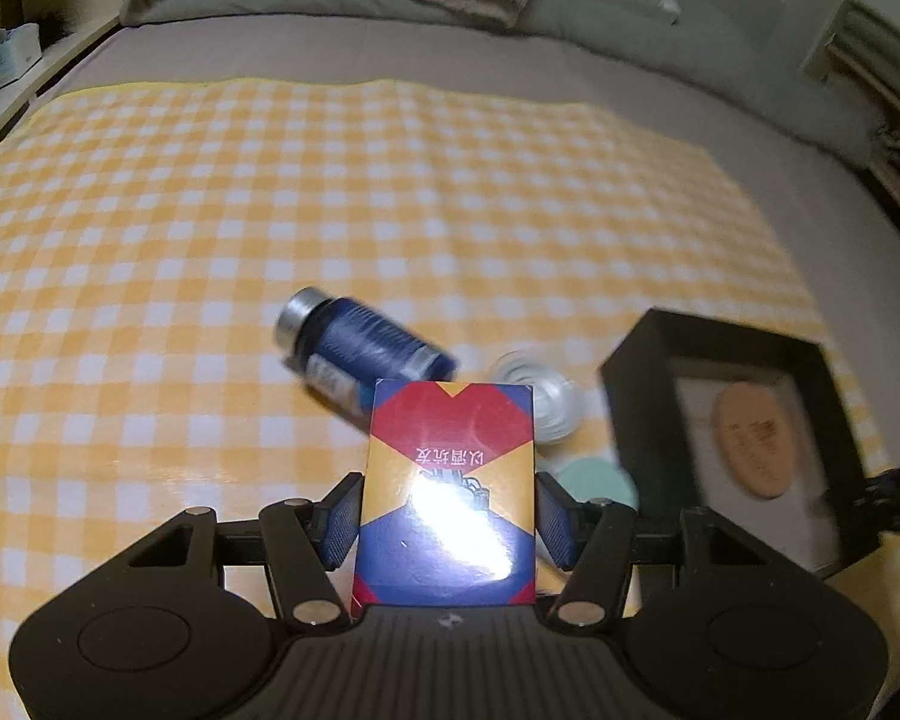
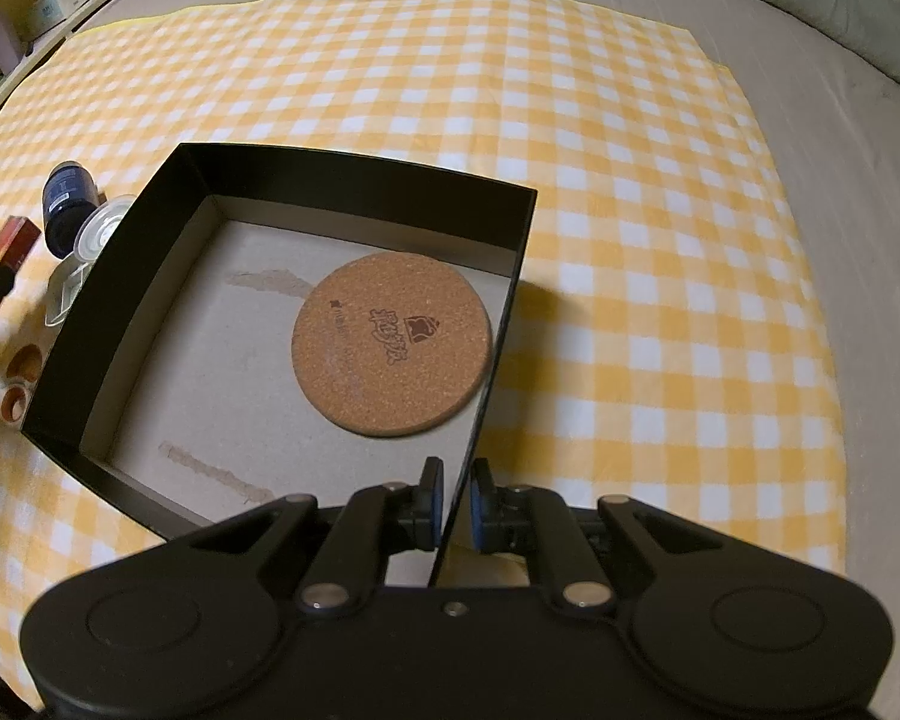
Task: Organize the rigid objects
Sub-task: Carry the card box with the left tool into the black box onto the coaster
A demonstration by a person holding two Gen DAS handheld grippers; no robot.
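On the bed, a yellow-and-white checked cloth [image 1: 390,192] lies flat. Left tongs [image 1: 444,516] clamp a glossy rectangular card box in red, yellow and blue [image 1: 447,480] between ribbed blue pads. Just beyond it lie a blue ribbed bottle with a silver cap [image 1: 360,342], on its side, and a clear ridged disc [image 1: 537,399]. Right tongs [image 2: 456,504] pinch the thin wall of an open black cardboard box [image 2: 354,180], which holds a round cork coaster [image 2: 390,342].
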